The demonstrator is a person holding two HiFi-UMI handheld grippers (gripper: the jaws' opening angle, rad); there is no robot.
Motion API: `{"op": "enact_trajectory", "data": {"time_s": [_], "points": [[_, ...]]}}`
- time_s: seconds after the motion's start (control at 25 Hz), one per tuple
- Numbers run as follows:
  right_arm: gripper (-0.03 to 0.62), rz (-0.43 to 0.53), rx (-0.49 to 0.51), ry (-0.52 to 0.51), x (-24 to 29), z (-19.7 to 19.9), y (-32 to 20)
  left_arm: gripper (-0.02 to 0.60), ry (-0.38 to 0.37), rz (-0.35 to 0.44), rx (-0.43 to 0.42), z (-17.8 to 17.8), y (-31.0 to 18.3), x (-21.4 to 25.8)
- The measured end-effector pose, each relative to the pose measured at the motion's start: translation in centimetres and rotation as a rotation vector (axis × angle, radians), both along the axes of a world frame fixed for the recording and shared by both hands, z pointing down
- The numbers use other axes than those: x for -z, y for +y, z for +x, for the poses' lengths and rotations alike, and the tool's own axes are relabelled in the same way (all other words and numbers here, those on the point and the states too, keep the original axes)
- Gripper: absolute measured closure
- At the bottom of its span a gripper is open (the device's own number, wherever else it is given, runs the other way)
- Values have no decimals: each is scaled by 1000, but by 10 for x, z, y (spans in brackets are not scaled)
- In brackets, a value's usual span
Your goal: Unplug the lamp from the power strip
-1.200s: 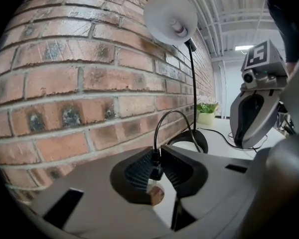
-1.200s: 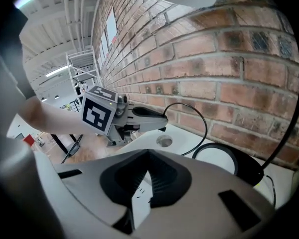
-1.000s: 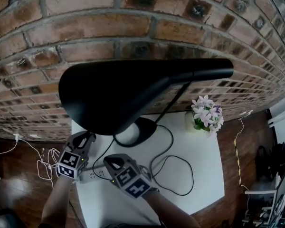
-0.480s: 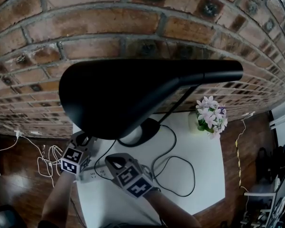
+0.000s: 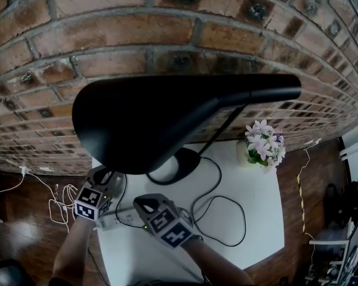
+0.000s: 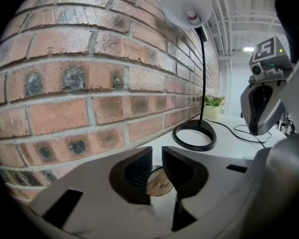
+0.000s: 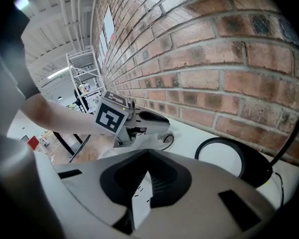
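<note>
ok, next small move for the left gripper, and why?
Probably lower the left gripper onto the plug end of the lamp cord at the power strip: its fingers are opening with nothing between them, and the cord runs to the strip.

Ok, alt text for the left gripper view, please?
The left gripper, jaws opening with nothing gripped between them, points along a brick wall toward the black lamp's ring base on the white table. The lamp's shade is overhead; the right gripper hangs at right.
</note>
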State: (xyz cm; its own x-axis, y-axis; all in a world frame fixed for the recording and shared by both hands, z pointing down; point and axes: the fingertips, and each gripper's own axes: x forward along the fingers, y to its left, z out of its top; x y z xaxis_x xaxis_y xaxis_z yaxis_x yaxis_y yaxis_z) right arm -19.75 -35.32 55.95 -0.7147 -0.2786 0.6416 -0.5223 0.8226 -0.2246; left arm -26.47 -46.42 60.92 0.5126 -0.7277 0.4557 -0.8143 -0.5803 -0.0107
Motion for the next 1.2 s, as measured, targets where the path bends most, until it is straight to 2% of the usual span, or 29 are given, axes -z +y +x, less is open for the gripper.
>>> {"op": "enact_trajectory", "data": {"time_s": [0.76, 0.92, 1.04, 1.2], "points": [[597, -2, 27, -51, 21, -14, 19, 514, -28, -17, 74, -32, 23, 19], [597, 10, 30, -56, 29, -12, 26, 527, -46, -4, 88, -35, 30, 30], [597, 20, 23, -62, 38, -11, 32, 580, -57, 4, 97, -37, 40, 38], [597, 45, 11, -88, 53, -8, 39, 580, -73, 19, 109, -40, 54, 51]]}}
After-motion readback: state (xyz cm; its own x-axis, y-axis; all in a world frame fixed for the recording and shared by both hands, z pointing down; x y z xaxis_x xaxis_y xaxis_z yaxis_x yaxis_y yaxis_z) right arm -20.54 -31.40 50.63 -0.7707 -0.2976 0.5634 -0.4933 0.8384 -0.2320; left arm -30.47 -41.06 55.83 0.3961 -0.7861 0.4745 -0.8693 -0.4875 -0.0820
